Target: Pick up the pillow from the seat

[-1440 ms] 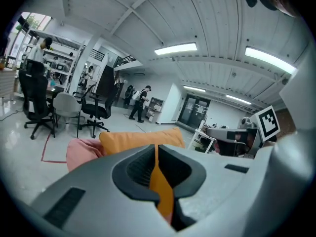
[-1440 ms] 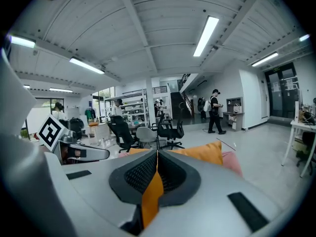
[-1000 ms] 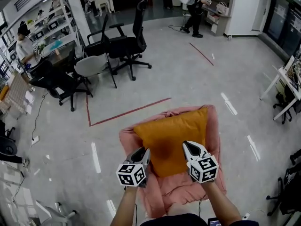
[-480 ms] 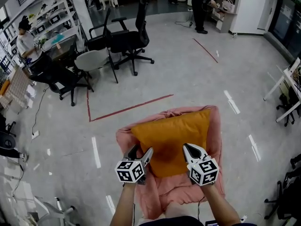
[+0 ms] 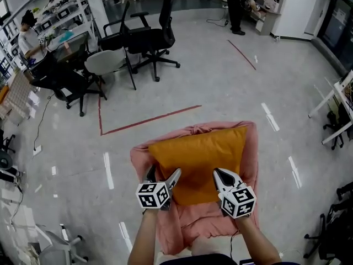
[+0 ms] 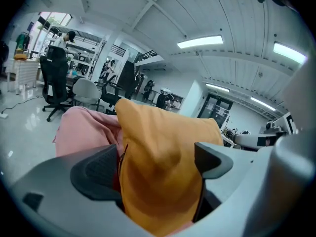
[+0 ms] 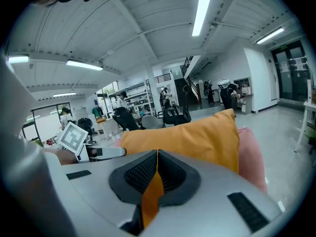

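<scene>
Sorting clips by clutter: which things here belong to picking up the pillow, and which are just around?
Job: pillow; seat; left gripper, jaws have just been opening, pillow corner between them; right gripper, jaws shut on pillow edge.
Around: office chairs; red floor tape; shelves.

Matt cloth pillow (w/ glossy floor)
</scene>
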Available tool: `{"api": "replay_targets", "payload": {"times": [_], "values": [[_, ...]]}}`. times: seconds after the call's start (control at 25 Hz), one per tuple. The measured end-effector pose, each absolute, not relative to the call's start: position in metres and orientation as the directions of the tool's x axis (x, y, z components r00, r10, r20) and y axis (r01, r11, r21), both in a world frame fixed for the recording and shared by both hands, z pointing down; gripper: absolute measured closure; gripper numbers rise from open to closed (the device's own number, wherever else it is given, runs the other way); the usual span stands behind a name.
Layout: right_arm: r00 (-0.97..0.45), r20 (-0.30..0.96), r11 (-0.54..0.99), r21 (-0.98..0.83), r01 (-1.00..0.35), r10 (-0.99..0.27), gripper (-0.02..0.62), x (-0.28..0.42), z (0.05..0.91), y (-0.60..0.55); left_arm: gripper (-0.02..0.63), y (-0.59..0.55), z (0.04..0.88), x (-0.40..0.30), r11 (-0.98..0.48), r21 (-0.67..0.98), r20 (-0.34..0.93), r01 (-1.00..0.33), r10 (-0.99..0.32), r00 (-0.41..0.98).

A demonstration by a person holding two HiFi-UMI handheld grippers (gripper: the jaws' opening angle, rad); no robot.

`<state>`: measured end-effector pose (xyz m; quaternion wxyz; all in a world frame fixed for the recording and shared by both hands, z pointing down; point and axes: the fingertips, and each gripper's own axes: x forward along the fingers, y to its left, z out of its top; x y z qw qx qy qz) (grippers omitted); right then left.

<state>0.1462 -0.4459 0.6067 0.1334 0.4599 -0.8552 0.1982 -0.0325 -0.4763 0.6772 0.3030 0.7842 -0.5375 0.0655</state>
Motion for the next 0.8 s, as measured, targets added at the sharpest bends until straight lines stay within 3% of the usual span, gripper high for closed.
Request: {"api": "replay_targets", "payload": {"times": [0.48, 0.8], "values": [[-0.545, 0.441, 0.498, -0.228, -0.837, -0.713, 0.575, 0.143, 0.625, -0.442, 0.109, -0.491, 0.701, -0.038, -0.207, 0.401, 0.466, -0.892, -0.793, 0.393], [-0.549, 0.457, 0.496, -0.243, -0.834, -0.7, 0.575, 0.145, 0.638, -0.442, 0.106, -0.495, 0.699, -0.023, -0.276, 0.45, 0.427, -0.849, -0.769, 0.477]]}}
